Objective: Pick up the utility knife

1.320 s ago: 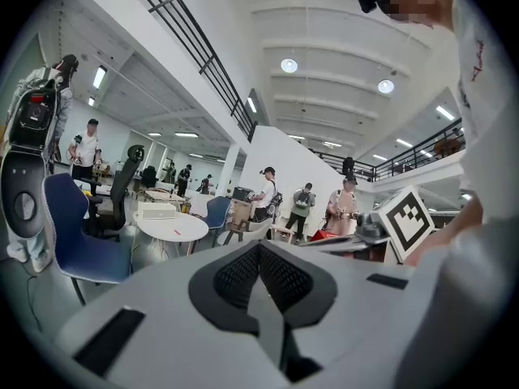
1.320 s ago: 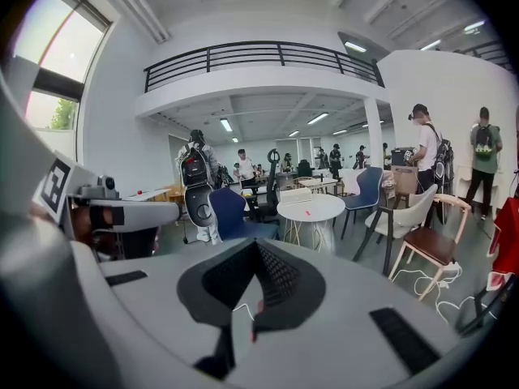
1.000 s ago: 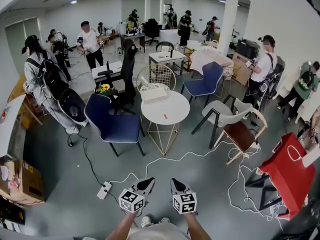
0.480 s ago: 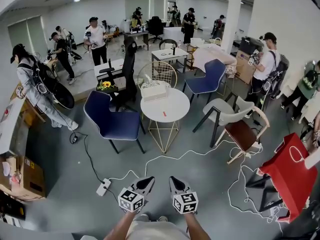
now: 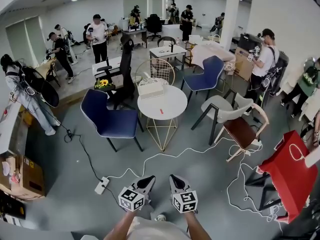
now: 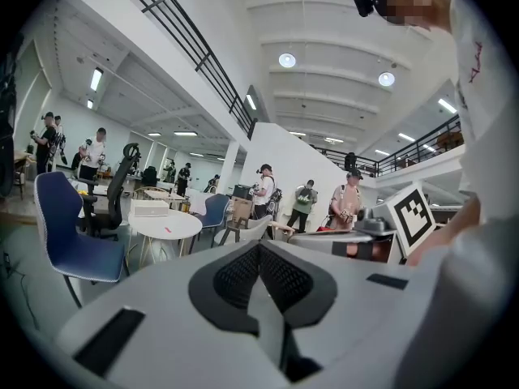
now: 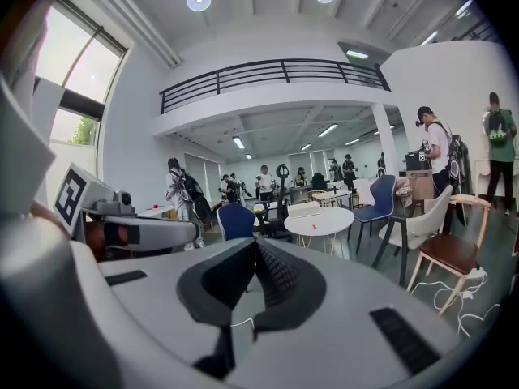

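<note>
**Office floor with a round white table, seen past two closed grippers**

Smooth grey flooring is stretching across a bright open office where several people are standing at the far desks. A round white table [image 5: 162,104] is standing mid-room on a thin gold wire base. The utility knife [image 5: 161,111] is showing as a small red sliver lying flat on the tabletop towards its near edge, too small to show any detail. A white rectangular box [image 5: 151,89] is sitting at the table's far edge, apart from the knife; its contents are not showing.

A padded blue chair [image 5: 107,116] is standing just left of the table. A pale grey shell chair [image 5: 225,111] and a wooden chair [image 5: 243,131] with a brown seat are crowding its right side. A red bag [image 5: 290,174] with white handles is resting far right, its inside hidden. A cardboard box [image 5: 22,176] is sitting far left.

At the bottom edge, the left gripper [image 5: 149,180] and the right gripper [image 5: 174,179] are pointing towards the table, well short of it. Each is pressing its ribbed black pads together on nothing. A white cable [image 5: 175,159] is looping over the floor between them and the table, near a power strip [image 5: 101,185]. The table's near side is standing open.
</note>
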A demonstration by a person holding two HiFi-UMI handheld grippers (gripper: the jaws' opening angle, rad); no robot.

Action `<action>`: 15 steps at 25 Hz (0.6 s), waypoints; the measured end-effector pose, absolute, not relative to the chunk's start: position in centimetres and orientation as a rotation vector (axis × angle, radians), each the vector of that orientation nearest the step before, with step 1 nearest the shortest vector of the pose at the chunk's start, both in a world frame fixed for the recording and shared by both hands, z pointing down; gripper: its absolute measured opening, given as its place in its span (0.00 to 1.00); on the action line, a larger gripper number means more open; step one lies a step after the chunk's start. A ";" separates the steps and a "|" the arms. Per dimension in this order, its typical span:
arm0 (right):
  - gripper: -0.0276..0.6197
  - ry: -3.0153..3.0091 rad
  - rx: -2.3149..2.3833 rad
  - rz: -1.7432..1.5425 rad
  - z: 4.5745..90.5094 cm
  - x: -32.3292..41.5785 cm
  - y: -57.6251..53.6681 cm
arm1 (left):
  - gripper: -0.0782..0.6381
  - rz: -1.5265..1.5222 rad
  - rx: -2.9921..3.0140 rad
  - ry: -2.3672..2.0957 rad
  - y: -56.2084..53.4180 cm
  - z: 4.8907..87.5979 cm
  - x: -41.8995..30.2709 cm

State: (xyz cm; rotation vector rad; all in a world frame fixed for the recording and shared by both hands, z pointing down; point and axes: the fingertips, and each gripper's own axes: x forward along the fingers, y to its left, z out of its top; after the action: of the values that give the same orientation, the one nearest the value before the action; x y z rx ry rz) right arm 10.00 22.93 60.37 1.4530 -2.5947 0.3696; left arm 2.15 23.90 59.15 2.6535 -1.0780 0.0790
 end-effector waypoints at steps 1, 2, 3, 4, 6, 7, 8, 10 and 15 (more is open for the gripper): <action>0.07 -2.591 1.455 0.371 60.4 10.1 22.7 | 0.13 0.080 2.656 -1.079 23.7 59.2 2.3; 0.07 -2.586 1.457 0.368 60.6 10.2 22.4 | 0.13 0.080 2.657 -1.081 23.6 59.2 2.3; 0.07 -2.580 1.457 0.361 60.6 10.2 22.2 | 0.13 0.079 2.657 -1.084 23.4 59.3 2.3; 0.07 -2.577 1.455 0.353 60.7 10.2 21.9 | 0.13 0.077 2.656 -1.088 23.2 59.4 2.2; 0.07 -2.581 1.446 0.337 60.7 9.9 21.2 | 0.13 0.075 2.650 -1.096 22.5 59.5 1.9; 0.07 -2.584 1.437 0.332 60.7 9.7 20.8 | 0.13 0.076 2.647 -1.100 22.2 59.6 1.7; 0.07 -2.586 1.427 0.329 60.7 9.5 20.5 | 0.13 0.077 2.644 -1.101 21.8 59.7 1.6; 0.07 -2.587 1.415 0.329 60.9 9.4 19.6 | 0.13 0.074 2.639 -1.101 20.8 59.9 1.6; 0.07 -2.562 1.392 0.331 61.8 9.0 16.4 | 0.13 0.062 2.638 -1.087 17.3 60.5 1.7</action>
State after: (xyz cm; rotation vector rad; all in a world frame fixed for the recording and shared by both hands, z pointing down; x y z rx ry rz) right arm 9.01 16.42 61.82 1.3920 -2.5616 0.3308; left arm 1.74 17.35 60.51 2.6375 -1.0866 0.0619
